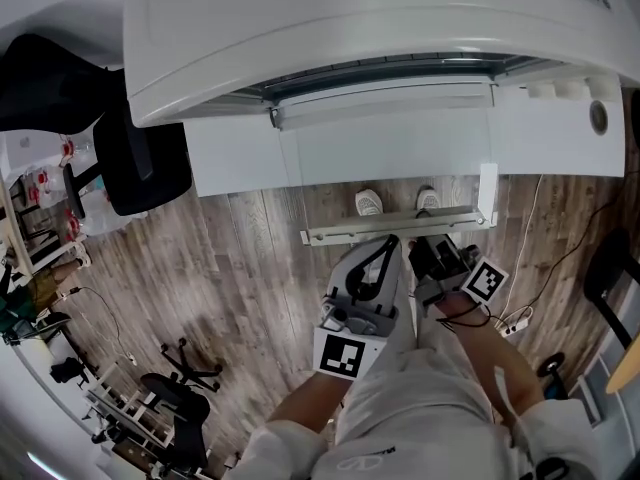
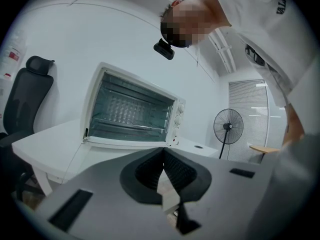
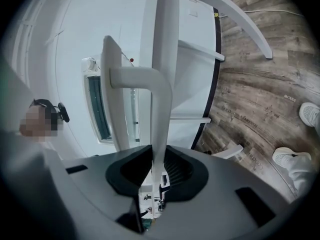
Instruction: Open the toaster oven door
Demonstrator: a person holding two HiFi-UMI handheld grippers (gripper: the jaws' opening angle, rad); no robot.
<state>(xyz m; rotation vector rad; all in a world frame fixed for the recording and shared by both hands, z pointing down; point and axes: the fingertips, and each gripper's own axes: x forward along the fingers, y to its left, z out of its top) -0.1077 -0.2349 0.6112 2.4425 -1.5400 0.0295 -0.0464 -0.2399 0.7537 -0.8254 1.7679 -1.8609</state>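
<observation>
The white toaster oven (image 1: 350, 28) stands on a white table (image 1: 240, 153), its glass door (image 1: 390, 148) swung down towards me. The door's bar handle (image 1: 400, 230) hangs past the table edge. My right gripper (image 1: 425, 246) is on that bar. In the right gripper view the handle (image 3: 160, 99) runs straight between the jaws and the pads press on it, so my right gripper (image 3: 157, 171) is shut on it. My left gripper (image 1: 388, 250) hangs just left of it, below the handle. In the left gripper view the oven's cavity (image 2: 132, 111) stands open, and my left gripper (image 2: 162, 169) is shut with nothing in it.
A black office chair (image 1: 140, 158) stands left of the table. The person's shoes (image 1: 369, 202) show on the wooden floor under the door. A power strip (image 1: 515, 320) lies at the right. A standing fan (image 2: 228, 126) is beyond the table.
</observation>
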